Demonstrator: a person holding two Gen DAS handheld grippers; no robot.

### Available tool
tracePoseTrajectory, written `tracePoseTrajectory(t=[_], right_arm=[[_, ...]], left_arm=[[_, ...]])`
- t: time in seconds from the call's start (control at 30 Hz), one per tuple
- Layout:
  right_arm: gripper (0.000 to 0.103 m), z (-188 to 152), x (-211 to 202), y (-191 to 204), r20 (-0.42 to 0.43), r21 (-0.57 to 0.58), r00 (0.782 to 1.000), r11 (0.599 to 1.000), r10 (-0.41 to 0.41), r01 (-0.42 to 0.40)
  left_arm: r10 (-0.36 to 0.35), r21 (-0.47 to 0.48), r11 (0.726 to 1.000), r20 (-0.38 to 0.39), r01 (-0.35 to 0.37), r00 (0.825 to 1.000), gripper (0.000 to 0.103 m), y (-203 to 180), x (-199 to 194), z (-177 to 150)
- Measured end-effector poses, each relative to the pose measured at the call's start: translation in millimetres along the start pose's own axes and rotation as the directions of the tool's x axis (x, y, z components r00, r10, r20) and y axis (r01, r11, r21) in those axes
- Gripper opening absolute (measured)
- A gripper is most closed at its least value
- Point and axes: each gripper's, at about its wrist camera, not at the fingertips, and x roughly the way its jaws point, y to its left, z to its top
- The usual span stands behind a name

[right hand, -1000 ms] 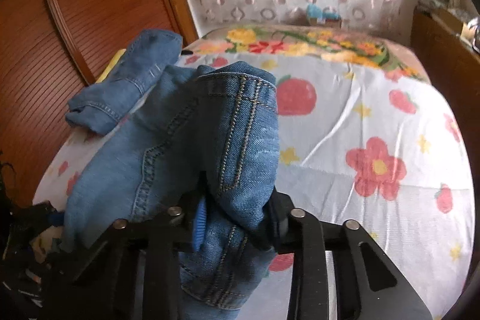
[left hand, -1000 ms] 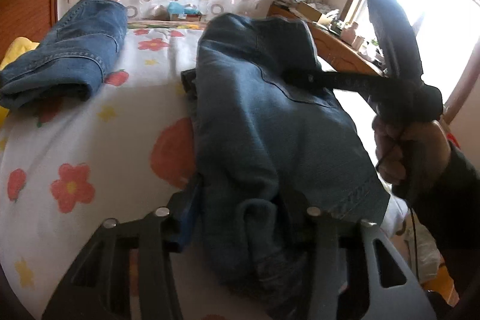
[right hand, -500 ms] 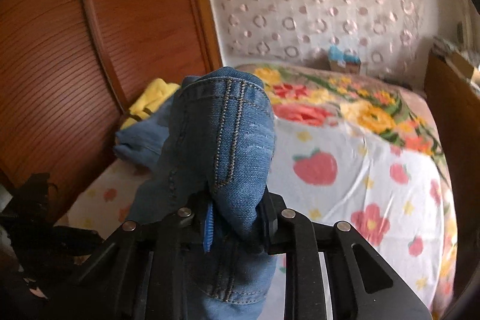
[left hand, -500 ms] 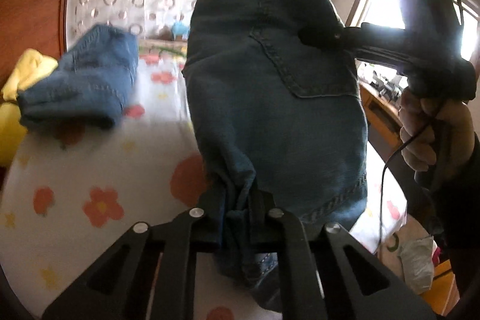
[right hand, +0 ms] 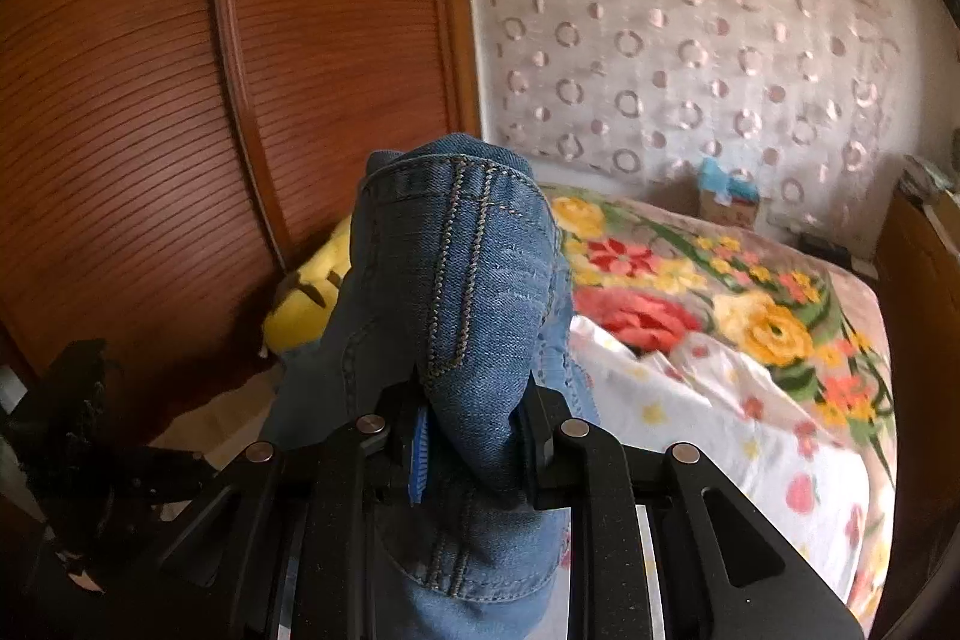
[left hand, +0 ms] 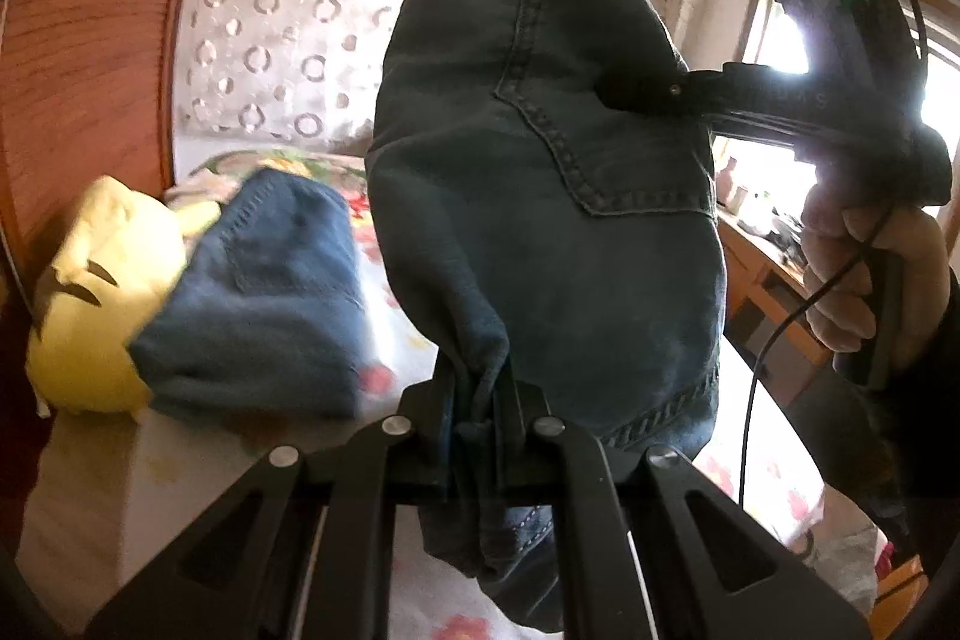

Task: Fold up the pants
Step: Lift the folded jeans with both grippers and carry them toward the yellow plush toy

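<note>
A folded pair of blue jeans (left hand: 540, 196) hangs in the air between both grippers, above the flowered bed. My left gripper (left hand: 477, 400) is shut on a bunched lower edge of the jeans. My right gripper (right hand: 471, 418) is shut on the stitched waistband end of the jeans (right hand: 456, 280). In the left wrist view the right gripper (left hand: 636, 91) reaches in from the right, held by a hand (left hand: 864, 274), and pinches the upper part by the back pocket.
A second folded pair of jeans (left hand: 270, 298) lies on the bed (right hand: 720, 400) beside a yellow plush toy (left hand: 96, 292). A wooden sliding wardrobe door (right hand: 180, 130) stands at the left. A window and a wooden desk (left hand: 774, 268) are at the right.
Both grippers have lifted the jeans off the bed and carried them up and toward the left, near the other folded jeans. Both grips have held.
</note>
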Motion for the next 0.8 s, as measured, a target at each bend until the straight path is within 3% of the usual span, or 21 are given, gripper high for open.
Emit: tracePoseTrajectory(t=[0.3,0.43,0.57,0.67,0.8], right_arm=[[0.020,71,32,38,0.049,-0.068,0.990,0.989,0.132,-0.128],[0.020,100,56,57,0.077,-0.069,0.968,0.970,0.240,-0.235],[0.020,118,90,56,0.096,0.014,0.929,0.933,0.357,-0.360],[0.020,113,136,32,0.075,0.139,0.911,0.900,0.406,-0.412],[0.021,73,226,-3,-0.081,0.248,0.936,0.917,0.341,-0.313]], left_arm=[[0.096,-0.003,0.995,0.093,-0.096,0.991,0.006,51,-33,52],[0.165,-0.015,0.986,0.152,-0.164,0.975,0.006,77,-55,71],[0.224,-0.041,0.975,0.172,-0.221,0.959,0.006,107,-59,83],[0.257,-0.045,0.966,0.145,-0.253,0.955,0.006,128,-37,90],[0.252,-0.038,0.967,0.005,-0.252,0.968,0.006,153,27,82]])
